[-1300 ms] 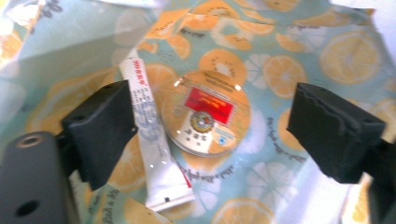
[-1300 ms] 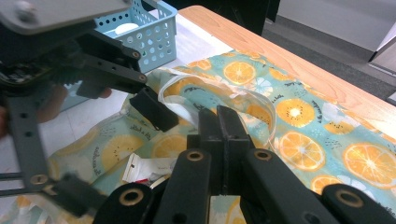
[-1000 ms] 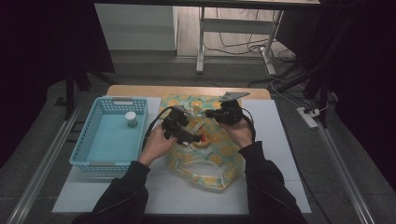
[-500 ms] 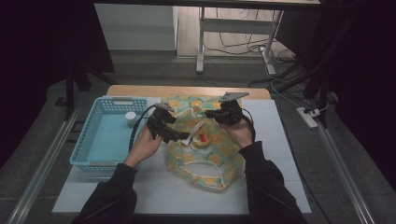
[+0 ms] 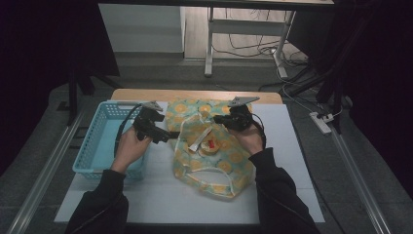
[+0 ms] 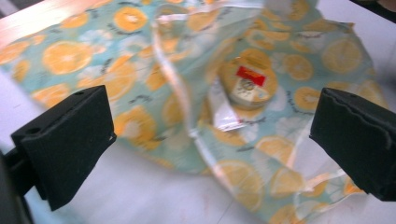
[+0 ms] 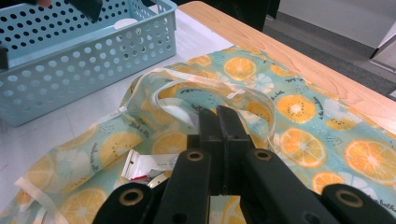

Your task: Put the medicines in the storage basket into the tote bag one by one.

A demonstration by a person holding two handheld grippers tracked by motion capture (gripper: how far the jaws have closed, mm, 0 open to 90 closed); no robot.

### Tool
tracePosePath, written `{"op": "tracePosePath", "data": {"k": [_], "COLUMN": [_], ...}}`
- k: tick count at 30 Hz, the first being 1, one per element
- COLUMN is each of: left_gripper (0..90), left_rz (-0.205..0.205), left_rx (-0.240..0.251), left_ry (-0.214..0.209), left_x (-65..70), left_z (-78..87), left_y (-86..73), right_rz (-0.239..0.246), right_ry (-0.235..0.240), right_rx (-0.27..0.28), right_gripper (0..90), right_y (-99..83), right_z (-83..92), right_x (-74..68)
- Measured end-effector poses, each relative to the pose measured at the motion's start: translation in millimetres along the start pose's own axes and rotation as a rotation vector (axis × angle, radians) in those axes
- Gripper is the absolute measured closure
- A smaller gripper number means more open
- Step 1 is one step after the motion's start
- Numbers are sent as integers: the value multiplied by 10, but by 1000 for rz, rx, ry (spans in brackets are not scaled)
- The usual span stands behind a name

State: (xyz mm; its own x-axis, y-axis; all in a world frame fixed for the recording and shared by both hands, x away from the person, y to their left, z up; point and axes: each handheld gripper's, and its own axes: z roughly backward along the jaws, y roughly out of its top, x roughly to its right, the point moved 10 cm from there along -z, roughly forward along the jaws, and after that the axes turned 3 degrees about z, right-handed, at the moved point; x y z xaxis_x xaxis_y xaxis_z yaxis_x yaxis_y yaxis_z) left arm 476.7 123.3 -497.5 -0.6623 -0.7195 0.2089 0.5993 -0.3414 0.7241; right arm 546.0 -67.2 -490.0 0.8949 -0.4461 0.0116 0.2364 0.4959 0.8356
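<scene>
- I am sitting at a white bench (image 5: 160, 195) with a two-jaw gripper in each hand, working on a floppy bag (image 5: 229, 168) printed with orange slices, lying flat in the middle of the bench.
- My right gripper (image 5: 220, 119) is resting at the far right edge of the bag. In the right gripper view its jaws are pressed fully together, pinching the bag's cloth by the pale strap (image 7: 187, 95) at the mouth; I am judging this as a hold that is keeping the mouth open.
- My left gripper (image 5: 171, 136) is hovering just beside the bag's left edge, between the bag and a blue basket (image 5: 95, 146). Its jaws are standing wide apart with nothing between them.
- Seen through those open jaws in the left gripper view, a small round tin (image 6: 247, 83) with a red label is lying in the bag's mouth, touching a clear packet (image 6: 223, 112).
- The basket is sitting at the left of the bench, close by; a small white thing (image 7: 125, 23) is lying inside it.
- To do this step well, I am thinking the right jaws should be holding the cloth steady while the left jaws are lining up square on the tin, so they are closing on the tin alone and not catching strap, packet or loose cloth.
</scene>
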Motion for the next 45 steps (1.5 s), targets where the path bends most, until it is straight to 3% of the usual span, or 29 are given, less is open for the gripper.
{"op": "tracePosePath", "data": {"k": [12,23,27,34,45], "left_gripper": [0,0,5,1,2], "left_rz": [60,161,182,204,224], "left_rx": [-3,-3,-13,-41,-100], "left_ry": [102,198,237,290,308], "left_x": [-428,-834,-971,-1187,-1391], "left_z": [191,330,363,340,143], "left_y": [-163,-332,-393,-491,-573], "right_rz": [-1,2,1,2,4], "right_ry": [3,5,5,4,5], "right_rx": [-3,1,0,1,4], "right_gripper": [900,900,900,900,900], "right_y": [2,12,10,10,14], "right_z": [2,9,8,8,11], "right_x": [-8,-14,-11,-9,-10]}}
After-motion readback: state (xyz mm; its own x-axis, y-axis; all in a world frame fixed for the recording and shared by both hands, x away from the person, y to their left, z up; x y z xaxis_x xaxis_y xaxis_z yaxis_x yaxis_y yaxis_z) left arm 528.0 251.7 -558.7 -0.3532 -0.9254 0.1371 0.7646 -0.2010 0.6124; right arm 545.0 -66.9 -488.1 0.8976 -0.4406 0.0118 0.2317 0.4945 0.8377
